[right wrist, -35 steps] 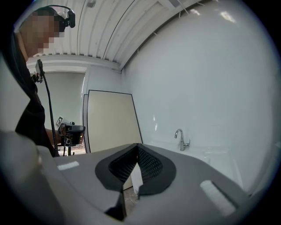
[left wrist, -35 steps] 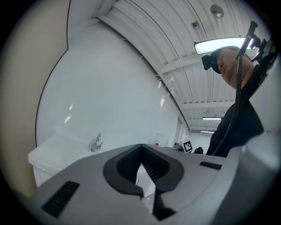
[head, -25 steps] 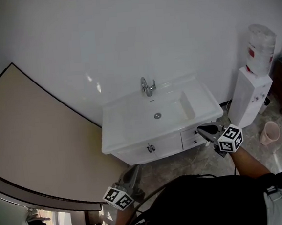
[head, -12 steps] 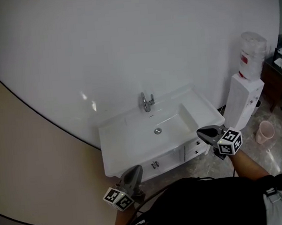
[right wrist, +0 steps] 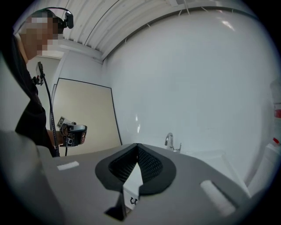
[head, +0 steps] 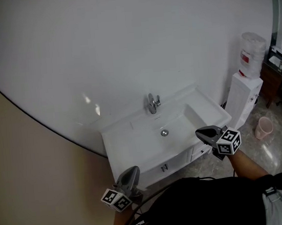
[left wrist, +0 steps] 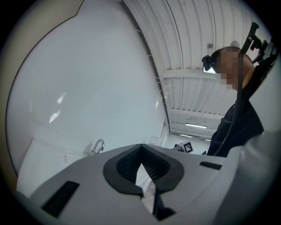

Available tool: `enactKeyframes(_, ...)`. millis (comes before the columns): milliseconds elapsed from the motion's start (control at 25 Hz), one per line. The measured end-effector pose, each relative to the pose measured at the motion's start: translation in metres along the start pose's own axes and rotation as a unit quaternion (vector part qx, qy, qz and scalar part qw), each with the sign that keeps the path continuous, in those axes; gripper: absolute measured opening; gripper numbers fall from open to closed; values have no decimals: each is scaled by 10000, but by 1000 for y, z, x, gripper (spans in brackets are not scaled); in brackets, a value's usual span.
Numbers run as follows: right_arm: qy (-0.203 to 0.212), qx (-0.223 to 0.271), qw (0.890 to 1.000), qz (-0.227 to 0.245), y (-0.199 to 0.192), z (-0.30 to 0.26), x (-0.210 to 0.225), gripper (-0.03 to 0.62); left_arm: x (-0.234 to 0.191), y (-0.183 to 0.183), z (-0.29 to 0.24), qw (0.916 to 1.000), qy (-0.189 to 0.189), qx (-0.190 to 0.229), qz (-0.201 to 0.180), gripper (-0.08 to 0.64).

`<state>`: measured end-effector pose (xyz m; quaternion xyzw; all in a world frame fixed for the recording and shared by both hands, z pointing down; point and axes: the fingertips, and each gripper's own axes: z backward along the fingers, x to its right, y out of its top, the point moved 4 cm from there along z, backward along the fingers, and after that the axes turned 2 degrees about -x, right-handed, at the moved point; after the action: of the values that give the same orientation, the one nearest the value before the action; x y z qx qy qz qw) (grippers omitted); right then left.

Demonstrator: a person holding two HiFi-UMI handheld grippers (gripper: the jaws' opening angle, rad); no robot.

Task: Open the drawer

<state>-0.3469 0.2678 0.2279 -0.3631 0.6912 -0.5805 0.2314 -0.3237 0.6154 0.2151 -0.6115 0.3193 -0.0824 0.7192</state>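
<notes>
Your right gripper (head: 206,133) is closed on nothing, near the small white drawer (head: 199,152), which sits shut at the right end of the white washbasin cabinet (head: 129,146). Your left gripper (head: 130,173) is closed and empty too, by the cabinet's left front corner.

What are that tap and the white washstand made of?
The tap looks like chromed metal: silvery with bright glints. The basin top seems glazed ceramic or moulded resin, smooth glossy white in one piece; which, I cannot tell. The cabinet front below looks like white painted or laminated board, with small metal handles.
</notes>
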Motion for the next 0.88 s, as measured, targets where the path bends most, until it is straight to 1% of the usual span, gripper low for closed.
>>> enactKeyframes(160,78,-60,9999,55,3,-26,-3,0,-21,0,5,10000,28,19,61,0)
enactKeyframes(320,149,-72,9999,11,4,-45,11,0,-39,-3,-1,9999,90,31,96,0)
enactKeyframes(400,222,-73,9997,-2,3,-54,22,0,-47,-5,-8,9998,181,13,129,0)
enactKeyframes(560,416,-75,9991,-26,3,-70,61,0,-56,-6,-40,9994,312,31,118,0)
enactKeyframes(680,569,-82,9983,-44,6,-84,100,0,-59,-3,-75,9986,514,30,92,0)
enactKeyframes(880,958,-18,9953,122,27,-107,158,1,-60,3,-134,9973,729,107,-1,0)
